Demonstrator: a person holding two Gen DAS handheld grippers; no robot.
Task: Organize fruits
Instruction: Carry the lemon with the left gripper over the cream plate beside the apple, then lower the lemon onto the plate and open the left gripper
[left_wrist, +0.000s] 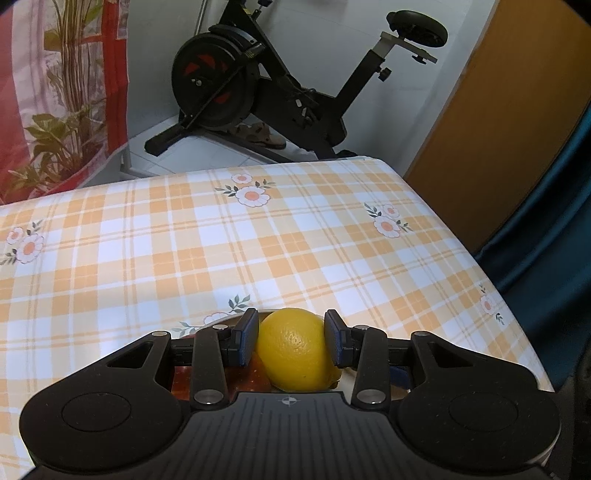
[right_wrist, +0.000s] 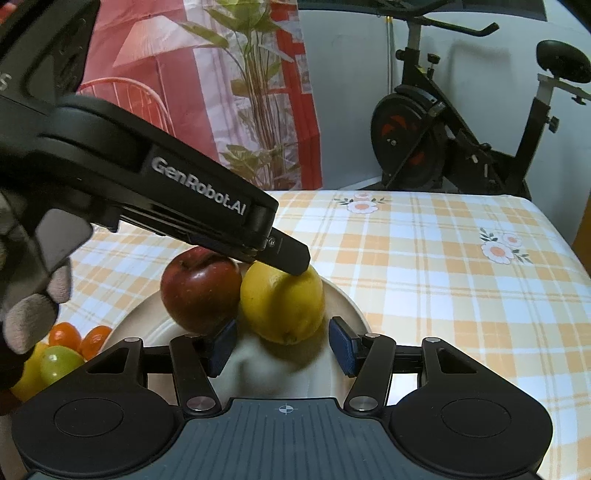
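Room: white walls, an exercise bike (left_wrist: 280, 85) on the floor behind, a red-and-pink curtain (right_wrist: 221, 81) printed with leafy stems, and a wooden door (left_wrist: 491, 122) to one side.
Worktop: covered by an orange-and-white checked cloth (left_wrist: 229, 240) with small flower prints.
Plate: a white plate (right_wrist: 343, 299) sits on the cloth near the camera side of the worktop.
Lemon: the yellow lemon (right_wrist: 282, 302) rests on the plate, touching the apple beside it.
Apple: a dark red apple (right_wrist: 201, 286) stands on the same plate, pressed against the lemon.
Other fruit: beside the plate lie small orange fruits (right_wrist: 79, 338) and a green one (right_wrist: 59, 362) — partly hidden by the claw body.
Left claw: the left claw (left_wrist: 291, 341) is closed on the lemon, one blue pad on each side of it; in the right wrist view its finger (right_wrist: 291, 256) comes down onto the top of the lemon.
Right claw: the right claw (right_wrist: 282, 347) sits low over the plate with its pads apart and nothing gripped — the lemon lies just ahead of the gap, and one pad is close against the apple.
Hand: a gloved hand (right_wrist: 29, 295) grips the left claw's handle.
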